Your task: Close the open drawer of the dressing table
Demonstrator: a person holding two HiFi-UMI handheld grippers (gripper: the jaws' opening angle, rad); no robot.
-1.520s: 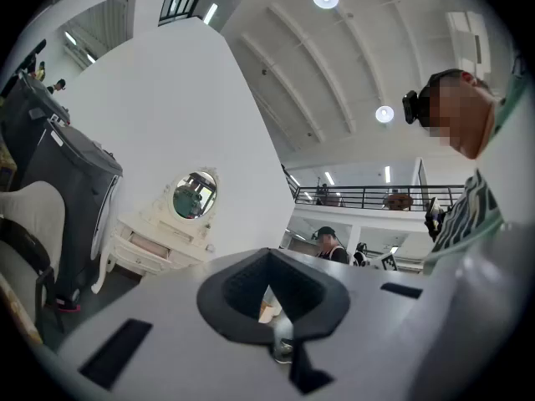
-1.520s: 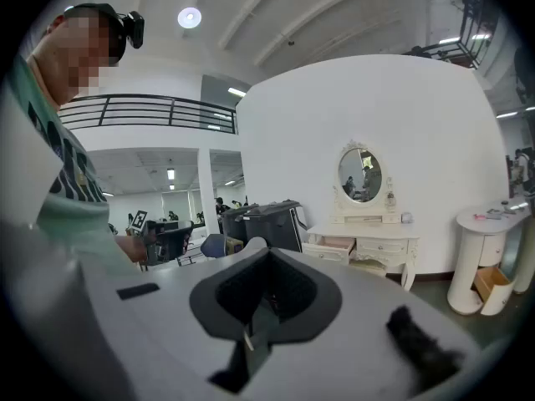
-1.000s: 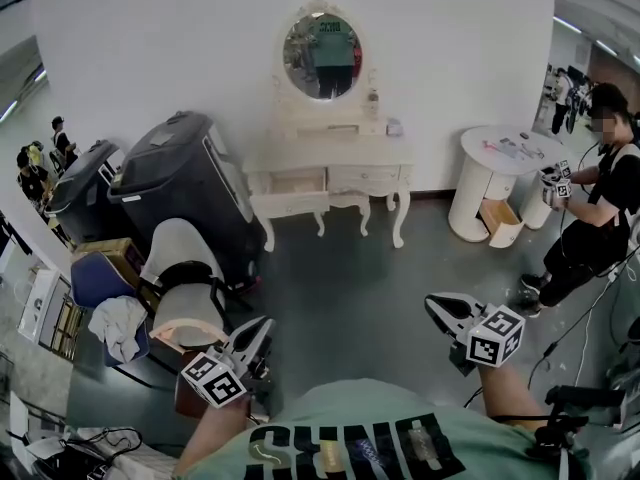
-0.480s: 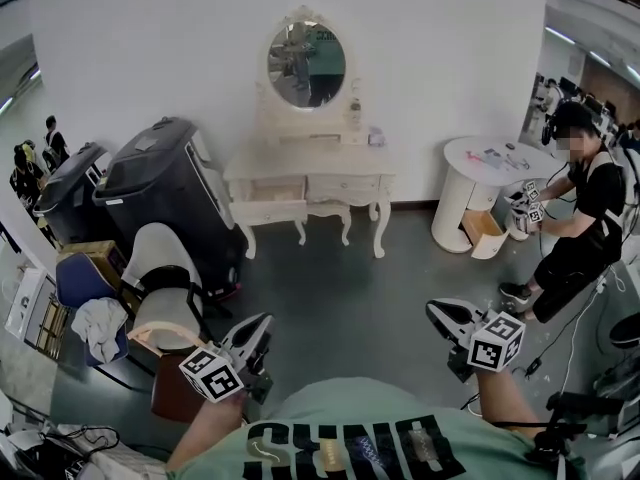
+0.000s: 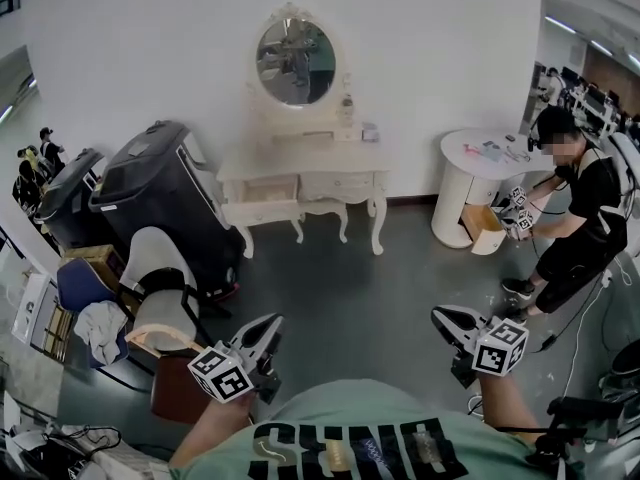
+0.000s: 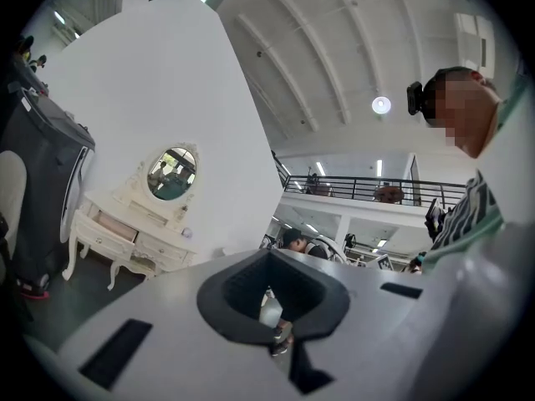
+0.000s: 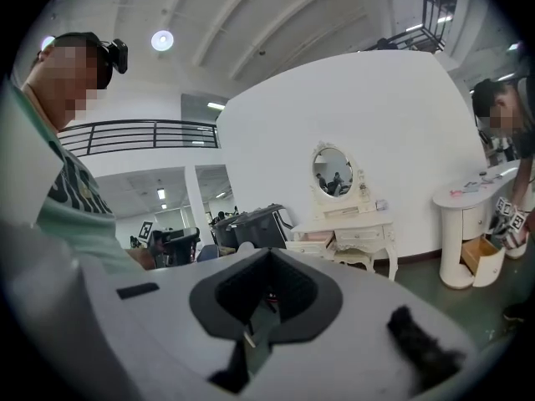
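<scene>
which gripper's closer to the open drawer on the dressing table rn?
Left. The left gripper sits roughly straight in front of the open drawer, well short of it; the right gripper is off to the drawer's right, farther away. Neither touches it.

A big black case [image 5: 165, 193] stands by the white wall [image 5: 450, 58], a second case [image 5: 65, 203] to its left; a pale chair [image 5: 160, 288] sits in front — blue bag [image 5: 80, 283] and white cloth [image 5: 105, 328] beside it; at right, a round white table [image 5: 480, 158], a wooden box [image 5: 483, 230] at its foot; a person in black [image 5: 580, 218] bends there.
</scene>
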